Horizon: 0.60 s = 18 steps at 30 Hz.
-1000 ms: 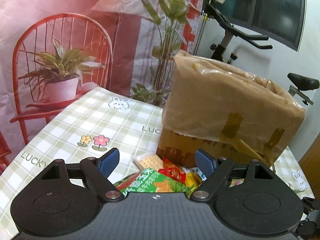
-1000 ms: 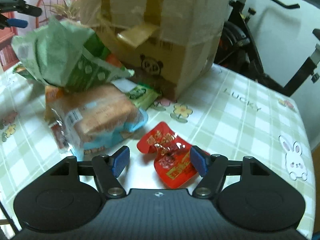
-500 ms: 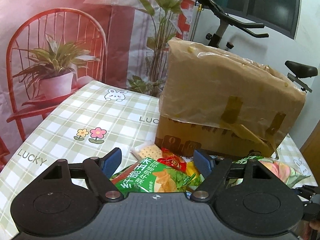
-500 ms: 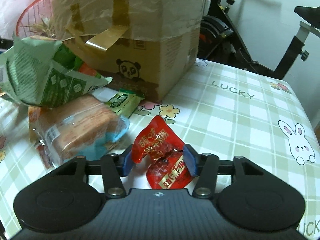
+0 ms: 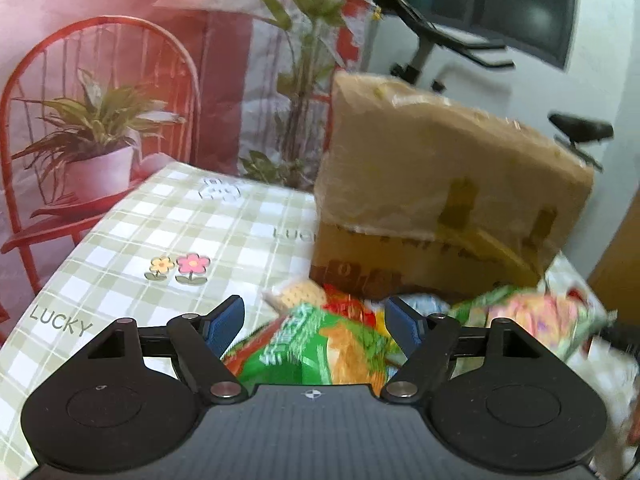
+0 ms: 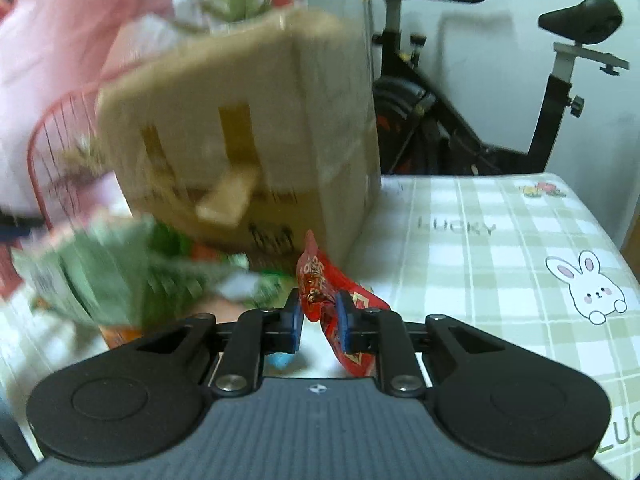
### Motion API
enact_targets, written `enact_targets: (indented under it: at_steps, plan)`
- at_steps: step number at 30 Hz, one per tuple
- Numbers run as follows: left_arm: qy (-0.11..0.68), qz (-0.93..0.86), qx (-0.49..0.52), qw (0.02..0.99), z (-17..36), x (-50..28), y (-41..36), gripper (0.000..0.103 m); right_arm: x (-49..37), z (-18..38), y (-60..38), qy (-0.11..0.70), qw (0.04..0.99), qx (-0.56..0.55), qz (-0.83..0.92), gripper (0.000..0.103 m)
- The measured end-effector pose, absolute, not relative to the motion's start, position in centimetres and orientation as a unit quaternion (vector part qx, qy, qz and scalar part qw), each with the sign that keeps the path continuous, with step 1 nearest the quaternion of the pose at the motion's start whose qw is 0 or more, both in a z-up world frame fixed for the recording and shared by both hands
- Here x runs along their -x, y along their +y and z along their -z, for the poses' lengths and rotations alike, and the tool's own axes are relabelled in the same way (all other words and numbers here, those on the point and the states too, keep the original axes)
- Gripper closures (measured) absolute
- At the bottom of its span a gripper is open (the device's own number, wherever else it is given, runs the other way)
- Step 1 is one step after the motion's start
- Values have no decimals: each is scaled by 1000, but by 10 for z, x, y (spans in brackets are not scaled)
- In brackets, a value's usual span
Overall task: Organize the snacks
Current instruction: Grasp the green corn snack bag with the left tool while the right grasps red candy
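My right gripper (image 6: 319, 320) is shut on a red snack packet (image 6: 325, 288) and holds it above the table, in front of the cardboard box (image 6: 256, 132). A blurred green snack bag (image 6: 116, 276) lies to its left. My left gripper (image 5: 314, 326) is open above a green chip bag (image 5: 316, 352), which lies between its fingers in view. Behind it lie a cracker packet (image 5: 300, 294) and small red packets (image 5: 348, 304). A second green bag (image 5: 536, 316) is at the right. The box (image 5: 440, 184) stands behind the pile.
The table has a green checked cloth (image 5: 160, 236) with open room at the left and also at the right in the right wrist view (image 6: 500, 256). An exercise bike (image 6: 460, 120) stands behind the table. A red chair backdrop (image 5: 100, 120) hangs at the left.
My right gripper closed on the red packet and lifted it off the table toward the box. My left gripper moved forward over the green chip bag and stayed open.
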<state>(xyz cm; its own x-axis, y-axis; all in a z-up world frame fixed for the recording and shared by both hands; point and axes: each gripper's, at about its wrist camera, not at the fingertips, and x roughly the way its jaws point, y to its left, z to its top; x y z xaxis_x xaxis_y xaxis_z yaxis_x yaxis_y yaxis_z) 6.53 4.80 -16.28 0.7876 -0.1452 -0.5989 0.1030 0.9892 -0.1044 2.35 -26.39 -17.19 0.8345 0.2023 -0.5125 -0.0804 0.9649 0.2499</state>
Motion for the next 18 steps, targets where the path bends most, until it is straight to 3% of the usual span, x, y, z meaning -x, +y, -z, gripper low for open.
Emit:
enact_targets:
  at_steps: [9, 15, 18]
  plan:
    - [342, 82, 2, 936, 180, -81, 51, 23, -25, 149, -249, 257, 955, -123, -83, 84]
    - [381, 76, 56, 920, 196, -111, 76, 22, -26, 151, -246, 259, 954, -128, -78, 84]
    - [390, 90, 61, 914, 205, -117, 80, 15, -26, 154, -244, 264, 953, -125, -81, 84]
